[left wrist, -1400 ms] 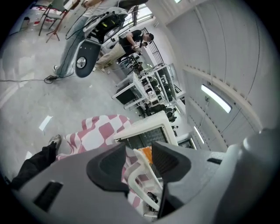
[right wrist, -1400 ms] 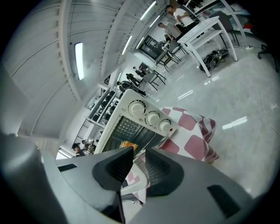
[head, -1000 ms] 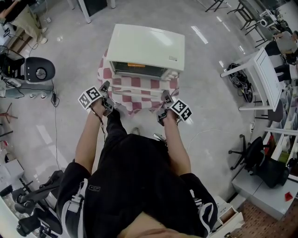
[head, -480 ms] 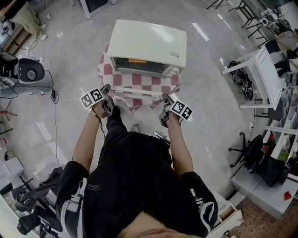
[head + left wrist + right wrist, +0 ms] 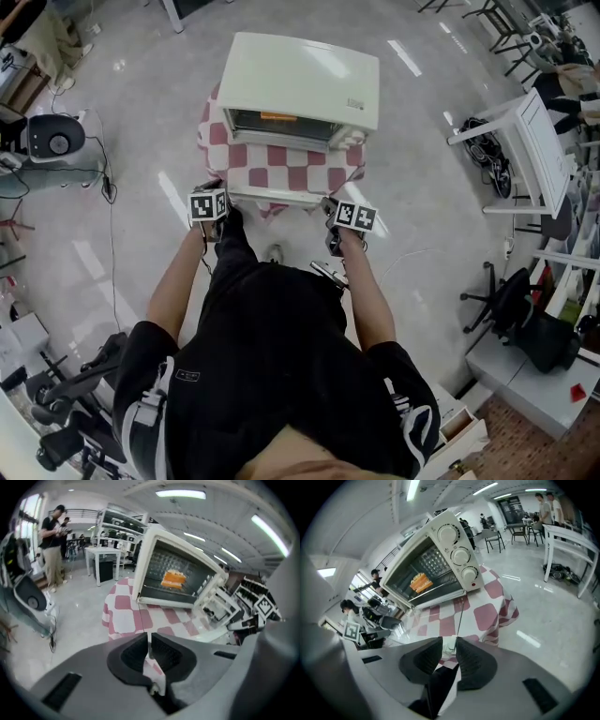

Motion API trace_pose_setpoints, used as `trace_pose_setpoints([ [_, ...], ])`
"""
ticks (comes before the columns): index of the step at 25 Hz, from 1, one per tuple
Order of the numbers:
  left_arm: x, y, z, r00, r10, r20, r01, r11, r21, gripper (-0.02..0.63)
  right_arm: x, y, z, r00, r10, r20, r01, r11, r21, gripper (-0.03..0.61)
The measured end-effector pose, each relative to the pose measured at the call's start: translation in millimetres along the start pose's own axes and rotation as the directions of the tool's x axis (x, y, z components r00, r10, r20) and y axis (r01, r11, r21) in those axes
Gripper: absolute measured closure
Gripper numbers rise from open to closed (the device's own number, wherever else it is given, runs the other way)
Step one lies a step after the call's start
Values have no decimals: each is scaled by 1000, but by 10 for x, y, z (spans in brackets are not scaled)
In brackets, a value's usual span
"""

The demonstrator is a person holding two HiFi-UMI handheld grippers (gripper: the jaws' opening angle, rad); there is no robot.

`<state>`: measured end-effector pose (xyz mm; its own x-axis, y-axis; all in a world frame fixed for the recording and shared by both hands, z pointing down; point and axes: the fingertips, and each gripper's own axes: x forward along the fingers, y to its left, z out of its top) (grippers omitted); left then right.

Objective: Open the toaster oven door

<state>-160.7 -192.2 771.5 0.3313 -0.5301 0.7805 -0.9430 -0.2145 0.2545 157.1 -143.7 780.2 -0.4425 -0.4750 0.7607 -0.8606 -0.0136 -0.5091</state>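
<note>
A cream toaster oven [image 5: 298,86] stands on a red-and-white checked cloth [image 5: 281,173]. Its glass door [image 5: 281,167] hangs open and lies nearly flat, with the white handle [image 5: 277,196] at the front. My left gripper [image 5: 214,199] is at the door's left front corner. Its jaws are closing, almost together, on the door's thin edge [image 5: 145,616]. At the right corner, my right gripper [image 5: 339,214] has the handle's white end [image 5: 449,645] between its pads, and its jaws are opening. An orange piece of food [image 5: 419,581] lies on the rack inside.
The oven's three knobs [image 5: 461,556] face the right gripper. A white table [image 5: 525,155] stands to the right with a chair [image 5: 511,309] near it. A round grey machine [image 5: 58,141] sits on the floor at left. People stand far off [image 5: 54,545].
The door handle has come down and toward me, and the door now lies flatter. Both grippers came down and back with it. The left marker cube has turned.
</note>
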Motion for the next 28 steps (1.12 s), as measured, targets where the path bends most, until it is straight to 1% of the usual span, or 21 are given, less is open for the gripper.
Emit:
trace_pose_setpoints([
  [1,46,-9,-49,1000,6,-19,-5,999,54,583,47,-19,-42,1000,-20,-23,20,999,-36,469],
  [3,155,-50,-174,998,-11,-64,18,993,114,583,154,-58,-128,996,-66,-67,58,991,-117,469],
  [5,277,-113,-316,992,-37,-119,53,989,137,583,269,-117,-219,988,-111,-110,90,979,-185,469],
  [7,381,-127,-433,987,-29,-155,52,988,148,583,369,-179,-307,978,-148,-146,111,966,-234,475],
  [8,412,-118,-461,987,-20,-159,44,988,149,584,401,-193,-334,976,-154,-154,113,962,-248,479],
  [10,439,-106,-463,988,-9,-154,32,989,145,587,417,-201,-343,976,-151,-157,108,962,-252,479],
  [15,433,-104,-461,988,-14,-152,35,990,139,587,410,-204,-352,976,-142,-167,98,964,-248,477],
  [19,447,-88,-465,989,-18,-148,34,993,111,587,427,-197,-355,977,-141,-162,97,962,-255,476],
  [21,457,-86,-451,989,-26,-146,39,995,89,588,430,-199,-340,977,-142,-162,95,959,-268,476],
  [23,445,-74,-429,989,-44,-140,49,998,32,586,426,-211,-327,973,-156,-170,102,952,-290,467],
  [25,369,-59,-351,992,-55,-110,52,998,-25,586,383,-203,-274,972,-172,-161,114,941,-318,428],
  [26,301,-65,-274,995,-54,-82,52,998,-32,586,334,-176,-218,974,-175,-141,120,936,-331,426],
  [28,122,-111,-49,999,-53,-3,53,998,-20,586,189,-63,-36,983,-169,-67,135,927,-351,428],
])
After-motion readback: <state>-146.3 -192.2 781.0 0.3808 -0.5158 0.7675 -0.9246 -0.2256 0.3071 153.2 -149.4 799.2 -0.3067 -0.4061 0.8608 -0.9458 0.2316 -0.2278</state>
